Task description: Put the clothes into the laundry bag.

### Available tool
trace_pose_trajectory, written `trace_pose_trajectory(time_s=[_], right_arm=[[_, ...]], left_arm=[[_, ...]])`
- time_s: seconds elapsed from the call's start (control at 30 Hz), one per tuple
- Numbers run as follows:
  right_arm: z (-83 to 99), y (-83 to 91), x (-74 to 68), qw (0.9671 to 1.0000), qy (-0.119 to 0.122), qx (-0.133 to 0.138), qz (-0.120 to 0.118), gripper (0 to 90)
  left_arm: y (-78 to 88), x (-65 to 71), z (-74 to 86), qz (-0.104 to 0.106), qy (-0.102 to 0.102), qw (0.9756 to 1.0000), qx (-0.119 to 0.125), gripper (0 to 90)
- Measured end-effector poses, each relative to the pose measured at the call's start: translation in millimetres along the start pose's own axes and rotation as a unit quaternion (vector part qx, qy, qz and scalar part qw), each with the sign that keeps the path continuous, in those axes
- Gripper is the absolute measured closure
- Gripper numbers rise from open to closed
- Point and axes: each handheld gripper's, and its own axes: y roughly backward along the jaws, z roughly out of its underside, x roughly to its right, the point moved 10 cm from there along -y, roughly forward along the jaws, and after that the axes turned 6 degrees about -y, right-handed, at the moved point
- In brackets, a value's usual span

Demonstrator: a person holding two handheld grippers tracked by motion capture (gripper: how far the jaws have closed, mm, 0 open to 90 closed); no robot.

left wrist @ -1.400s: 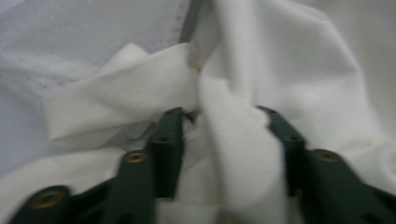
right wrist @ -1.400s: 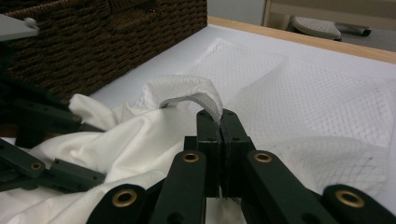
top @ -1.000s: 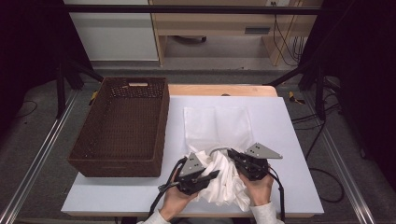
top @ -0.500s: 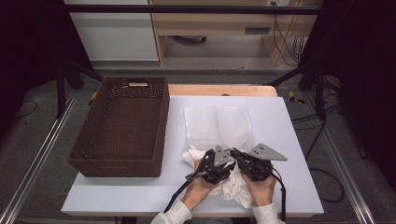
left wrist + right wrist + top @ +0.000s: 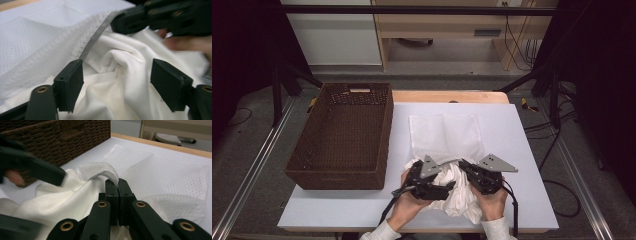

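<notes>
High view: both grippers meet at the near edge of the white table (image 5: pixel 522 150), over a bunched white garment (image 5: pixel 457 192) that is going into a mesh laundry bag (image 5: pixel 444 135) spread flat just beyond it; a wicker basket (image 5: pixel 342 132) stands to the left. The left gripper (image 5: pixel 447 186) and right gripper (image 5: pixel 462 165) lie close together.

Left gripper view: its jaws have just been opening and stand wide, with folds of garment (image 5: pixel 112 82) between them but unpressed; the bag's zipper edge (image 5: pixel 96 35) runs up to the right gripper.

Right gripper view: its jaws are pinched tight on the bag's mesh rim (image 5: pixel 100 171), lifting it. I judge the stuffing is mid-way; next, the left should regrip cloth and push it under the raised rim.
</notes>
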Motion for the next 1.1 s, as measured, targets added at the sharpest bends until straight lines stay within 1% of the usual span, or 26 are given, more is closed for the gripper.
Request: trace_pose_trajectory(time_s=[0.03,0.07,0.1,0.13,0.17,0.2,0.27,0.33,0.37,0.4,0.43,0.47,0.5,0.57,0.6,0.63,0.67,0.73,0.8,0.83,0.87,0.9,0.97,1.03,1.1], right_arm=[[0.2,-0.4,-0.4,1.0,-0.003,0.0,0.001,89.0],[0.3,-0.4,-0.6,1.0,-0.002,-0.001,0.001,89.1],[0.5,-0.3,-0.8,1.0,-0.001,-0.001,0.002,89.0],[0.6,-0.1,-0.7,1.0,0.0,-0.001,0.002,89.0],[0.4,-0.2,-0.6,1.0,0.0,-0.001,0.001,89.0],[0.5,-0.4,-0.6,1.0,0.0,-0.001,0.001,89.0],[0.5,-1.0,-0.6,1.0,-0.002,-0.002,0.001,89.0],[0.8,-1.5,-0.8,1.0,-0.001,-0.003,0.0,89.0],[0.9,-1.6,-1.1,1.0,-0.001,-0.004,0.0,89.0],[1.1,-1.6,-1.3,1.0,-0.001,-0.004,0.0,89.0],[1.2,-1.8,-1.2,1.0,-0.001,-0.004,0.0,89.0],[1.6,-1.9,-1.6,1.0,-0.002,-0.006,-0.001,89.0],[1.7,-2.2,-1.7,1.0,-0.001,-0.006,-0.002,89.0],[2.0,-2.7,-1.9,1.0,-0.002,-0.007,-0.002,89.0],[2.2,-2.8,-2.1,1.0,-0.001,-0.007,-0.003,89.0],[2.4,-2.9,-2.2,1.0,-0.002,-0.008,-0.003,89.0],[2.4,-2.8,-2.2,1.0,-0.001,-0.008,-0.002,89.0],[2.4,-2.7,-1.8,1.0,-0.002,-0.008,-0.002,89.0],[2.4,-2.7,-1.6,1.0,-0.002,-0.008,-0.003,89.0],[2.5,-2.7,-1.4,1.0,-0.002,-0.008,-0.001,89.0],[2.6,-2.8,-1.4,1.0,-0.001,-0.008,-0.001,89.0],[2.7,-3.0,-1.4,1.0,-0.001,-0.009,-0.001,89.0],[3.1,-3.6,-2.1,1.0,-0.001,-0.009,0.0,89.0],[3.2,-4.1,-2.7,0.9999,-0.001,-0.011,0.001,89.0],[3.3,-4.1,-3.1,0.9999,0.0,-0.011,0.002,89.0]], left_arm=[[7.7,-3.9,-1.3,-0.004,-0.001,1.0,0.007,23.7],[13.9,-9.3,-0.8,-0.014,-0.008,0.9998,0.011,22.4],[18.0,-16.5,2.1,-0.03,-0.014,0.9994,0.01,22.2],[19.8,-25.0,7.8,-0.047,-0.021,0.9987,0.001,22.3],[18.8,-33.9,15.6,-0.061,-0.021,0.9979,-0.012,22.3],[16.0,-42.9,25.7,-0.069,-0.016,0.9969,-0.033,22.4],[5.3,-57.7,44.3,-0.08,0.01,0.9947,-0.064,22.1],[-8.2,-67.3,58.3,-0.083,0.02,0.9929,-0.083,22.0],[-15.7,-69.0,63.7,-0.078,0.023,0.9926,-0.091,21.6],[-22.3,-69.4,67.8,-0.069,0.024,0.9926,-0.097,20.6],[-27.8,-70.2,70.5,-0.069,0.024,0.9925,-0.098,19.3],[-30.0,-70.0,71.0,-0.068,0.027,0.993,-0.093,18.6],[-32.2,-70.2,72.2,-0.063,0.029,0.9934,-0.091,20.1],[-33.7,-69.5,74.2,-0.054,0.034,0.9936,-0.093,27.5],[-34.0,-67.4,74.2,-0.046,0.036,0.9942,-0.09,36.4],[-32.9,-66.2,73.9,-0.054,0.03,0.9945,-0.084,45.1],[-32.0,-65.0,73.7,-0.058,0.026,0.9947,-0.081,54.1],[-26.2,-61.3,72.4,-0.064,0.021,0.9948,-0.077,67.6],[-15.9,-56.6,67.0,-0.06,0.024,0.996,-0.062,73.6],[-9.5,-53.8,63.2,-0.056,0.02,0.9969,-0.052,75.8],[-2.8,-50.7,59.6,-0.056,0.016,0.9972,-0.047,76.5],[5.3,-46.9,55.6,-0.06,0.004,0.9972,-0.045,76.3],[14.0,-42.4,51.1,-0.063,-0.007,0.9971,-0.041,74.7],[19.8,-39.3,47.8,-0.067,-0.015,0.997,-0.037,74.4],[23.0,-36.2,44.7,-0.063,-0.015,0.9975,-0.027,77.9]])
